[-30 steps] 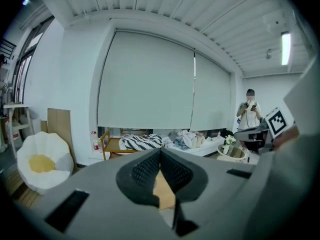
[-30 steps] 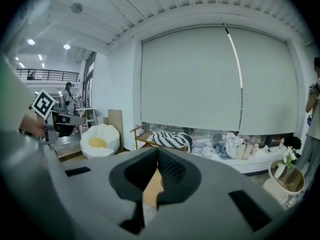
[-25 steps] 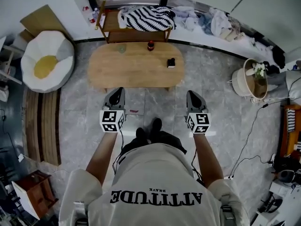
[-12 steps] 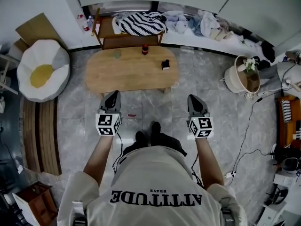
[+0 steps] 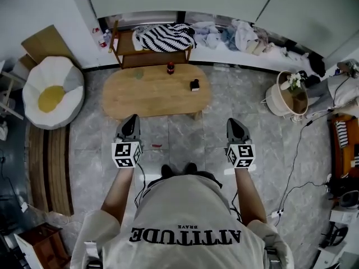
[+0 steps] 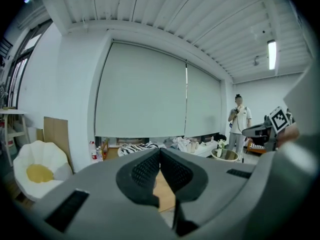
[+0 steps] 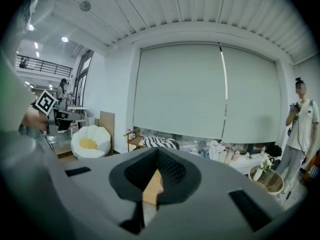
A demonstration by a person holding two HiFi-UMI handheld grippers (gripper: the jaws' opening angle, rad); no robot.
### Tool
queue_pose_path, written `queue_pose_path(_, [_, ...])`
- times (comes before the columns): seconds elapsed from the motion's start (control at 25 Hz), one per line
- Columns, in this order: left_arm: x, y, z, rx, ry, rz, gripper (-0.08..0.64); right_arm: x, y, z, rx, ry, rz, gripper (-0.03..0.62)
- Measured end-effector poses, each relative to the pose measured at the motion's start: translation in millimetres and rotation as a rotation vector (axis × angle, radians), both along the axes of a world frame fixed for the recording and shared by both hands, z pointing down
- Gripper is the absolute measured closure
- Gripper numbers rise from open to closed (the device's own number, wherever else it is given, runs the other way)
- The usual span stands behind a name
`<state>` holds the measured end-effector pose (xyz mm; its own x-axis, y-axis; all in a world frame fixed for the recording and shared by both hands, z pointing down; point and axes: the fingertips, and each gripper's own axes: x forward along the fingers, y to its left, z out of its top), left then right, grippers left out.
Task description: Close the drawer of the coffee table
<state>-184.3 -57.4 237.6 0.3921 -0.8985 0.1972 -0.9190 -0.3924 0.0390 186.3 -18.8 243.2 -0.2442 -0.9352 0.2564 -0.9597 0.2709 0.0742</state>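
While left gripper (image 5: pixel 132 119), right gripper (image 5: pixel 233 123) hover | coffee table (image 5: pixel 151 92) edge apart (floor (image 5: pixel 180 132) between)

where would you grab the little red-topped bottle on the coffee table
Probably around its dark body, just under the red top. The bottle stands upright near the far edge of the coffee table, with a wooden shelf behind it. So come in level from the person's side, one jaw on each side of the body.
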Motion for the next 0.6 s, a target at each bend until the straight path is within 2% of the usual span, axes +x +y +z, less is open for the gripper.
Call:
queue_pose_path(0.24, [14.7, -1.5, -0.2, -0.006, -0.007, 0.001, 0.538, 25.5, -2.0, -0.8, -0.007, -0.004, 0.0, 0.573])
queue_pose_path(0.6, [36.7, -3.7, -2.0, -0.007, -0.014, 0.016, 0.538, 34.4, -8.8, -9.0, 0.006, -0.024, -0.041, 0.574])
